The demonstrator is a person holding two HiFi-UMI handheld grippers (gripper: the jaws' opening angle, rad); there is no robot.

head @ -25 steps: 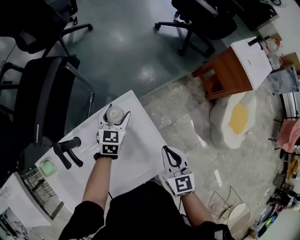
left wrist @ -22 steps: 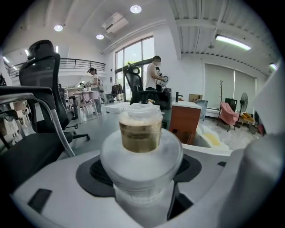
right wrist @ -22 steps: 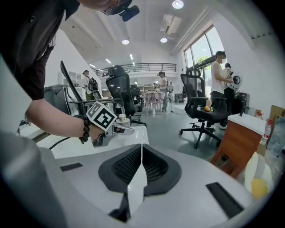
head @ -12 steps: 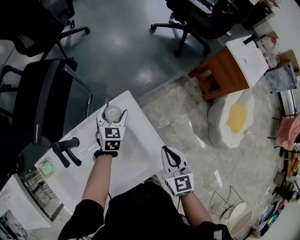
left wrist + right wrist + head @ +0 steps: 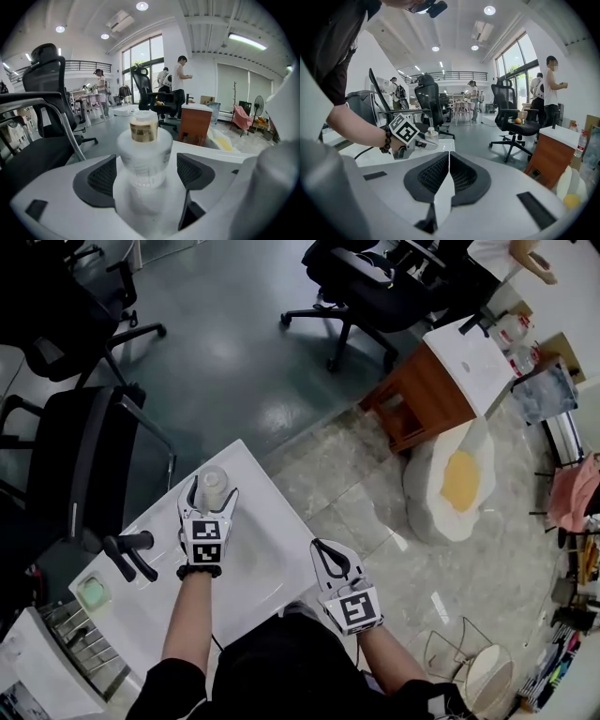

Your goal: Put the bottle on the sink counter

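A clear plastic bottle [image 5: 212, 481] with a pale cap stands upright near the far corner of the white sink counter [image 5: 272, 521]. My left gripper [image 5: 210, 497] straddles it and its jaws are opening. In the left gripper view the bottle [image 5: 143, 154] sits between the dark pads [image 5: 99, 177], with a thin gap on each side. My right gripper [image 5: 330, 559] hangs shut and empty off the counter's near right edge. In the right gripper view its pads [image 5: 461, 176] meet, and the left gripper [image 5: 423, 138] with the bottle [image 5: 431, 135] shows further off.
A black faucet [image 5: 127, 554] and a green soap dish [image 5: 93, 592] lie left of my left hand, with a wire rack [image 5: 80, 638] beyond. Black office chairs [image 5: 75, 456] stand past the counter. A wooden cabinet [image 5: 412, 399] and an egg-shaped cushion [image 5: 455, 479] are to the right.
The left jaws have spread wider and come off the bottle's sides. The head view has swung, so both grippers sit lower and further left. The right gripper stays shut.
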